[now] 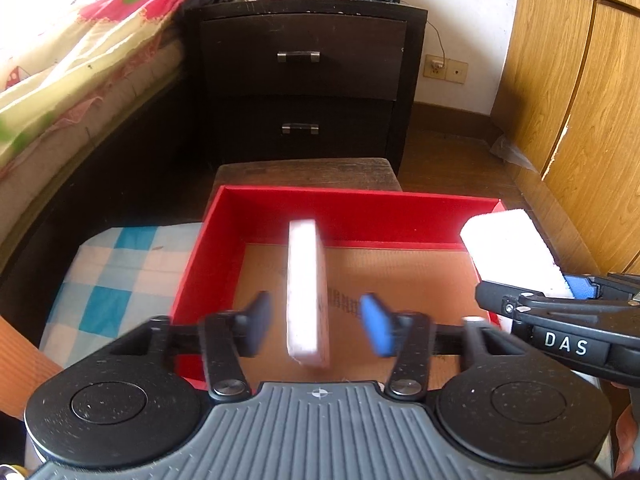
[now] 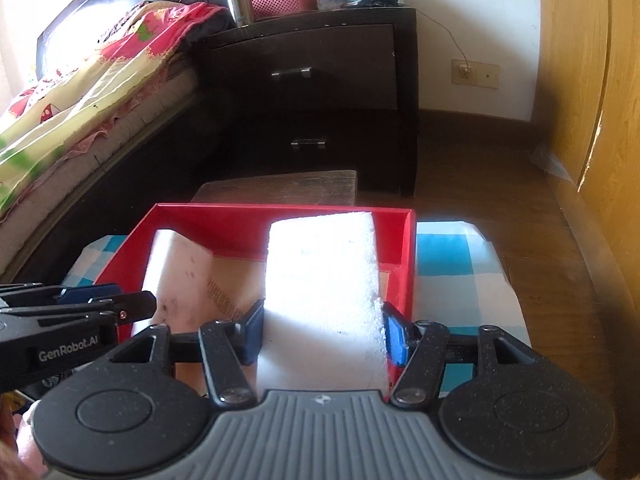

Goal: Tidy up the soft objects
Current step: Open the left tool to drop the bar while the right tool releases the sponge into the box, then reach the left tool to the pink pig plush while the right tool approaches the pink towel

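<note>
A red box [image 1: 352, 210] with a brown cardboard floor sits on a blue-and-white checked cloth [image 1: 116, 272]. My left gripper [image 1: 318, 322] is open over the box; a thin pinkish-white foam slab [image 1: 306, 292] stands on edge between its blurred pads, touching neither. My right gripper [image 2: 324, 334] is shut on a thick white foam block [image 2: 324, 280] above the box's right half [image 2: 408, 248]. In the left wrist view this block [image 1: 512, 248] is at the right. The pinkish slab [image 2: 176, 276] shows at the left in the right wrist view.
A dark bedside cabinet [image 1: 304, 80] with two drawers stands behind the box, with a low wooden stool [image 1: 308, 174] in front of it. A bed [image 1: 80, 80] with a flowered cover runs along the left. A wooden wardrobe [image 1: 580, 100] lines the right.
</note>
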